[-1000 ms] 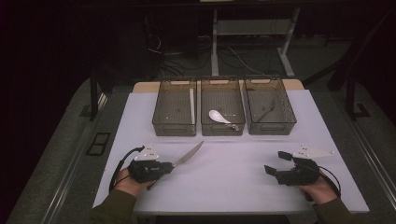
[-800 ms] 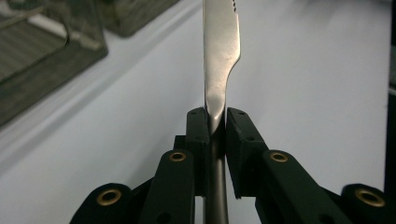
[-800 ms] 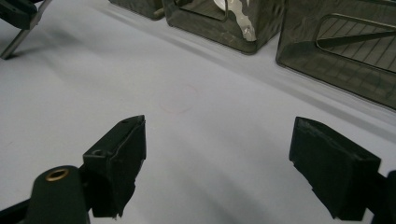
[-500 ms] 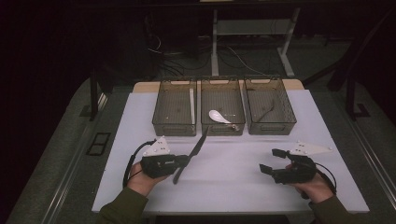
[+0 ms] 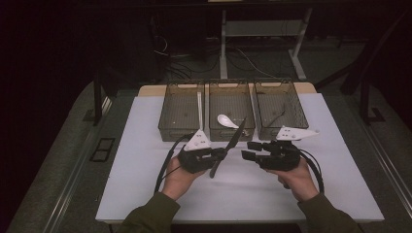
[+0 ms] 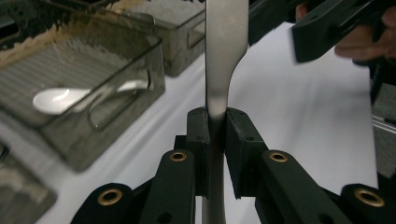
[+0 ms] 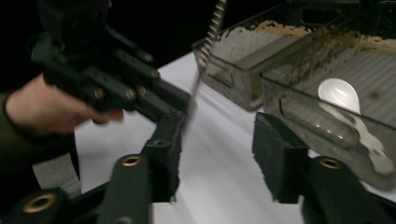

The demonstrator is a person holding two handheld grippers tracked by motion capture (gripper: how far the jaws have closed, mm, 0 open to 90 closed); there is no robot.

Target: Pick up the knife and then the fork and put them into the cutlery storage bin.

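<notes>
Silver knife, white spoon, smoky-grey bins.

Brushed metal knife, glossy white spoon, smoky clear plastic bins, matt white table sheet.

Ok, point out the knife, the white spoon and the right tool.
knife (image 6: 226,51), left gripper view, on the blade.
white spoon (image 5: 226,120), high view, on the bowl.
right tool (image 7: 217,154), right gripper view, midway between its tips.

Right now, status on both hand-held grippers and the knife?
Left hand-held gripper shut on knife, lifted. Right hand-held gripper empty, jaws just closing. Path to bins clear.
</notes>
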